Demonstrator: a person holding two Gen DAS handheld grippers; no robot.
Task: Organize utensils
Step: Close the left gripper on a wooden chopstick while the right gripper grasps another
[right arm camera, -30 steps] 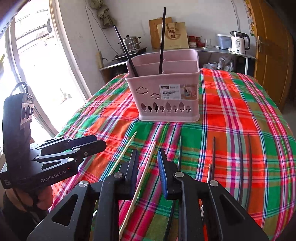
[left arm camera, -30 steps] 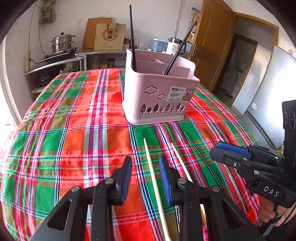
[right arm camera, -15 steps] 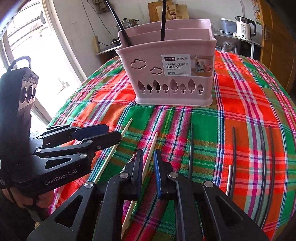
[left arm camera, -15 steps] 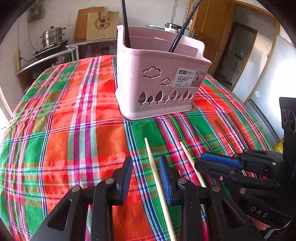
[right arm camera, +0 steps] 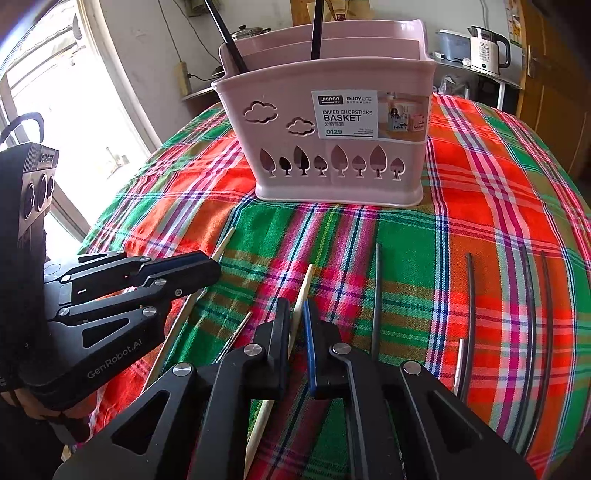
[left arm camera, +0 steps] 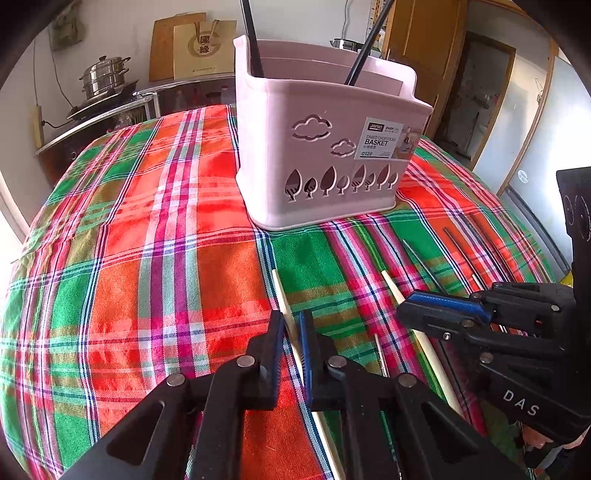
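The left gripper has just been closing, and its jaws now pinch a pale wooden chopstick that lies on the tabletop under a red, green and orange plaid tablecloth. The right gripper has likewise just been closing and now clamps a second pale wooden chopstick lying just beside the first. Both grippers point steeply down at the cloth, side by side and close together.

A pink plastic chopstick basket with cloud and tree cut-outs stands upright on the tablecloth beyond the two grippers. Two black chopsticks stand in it, leaning in separate compartments. To the right of the right gripper, several thin dark chopsticks lie flat on the cloth, roughly parallel and slightly apart. A thin metal-tipped stick lies between the two pale chopsticks. In the background, a steel steamer pot sits on a counter and a white electric kettle stands on a shelf.
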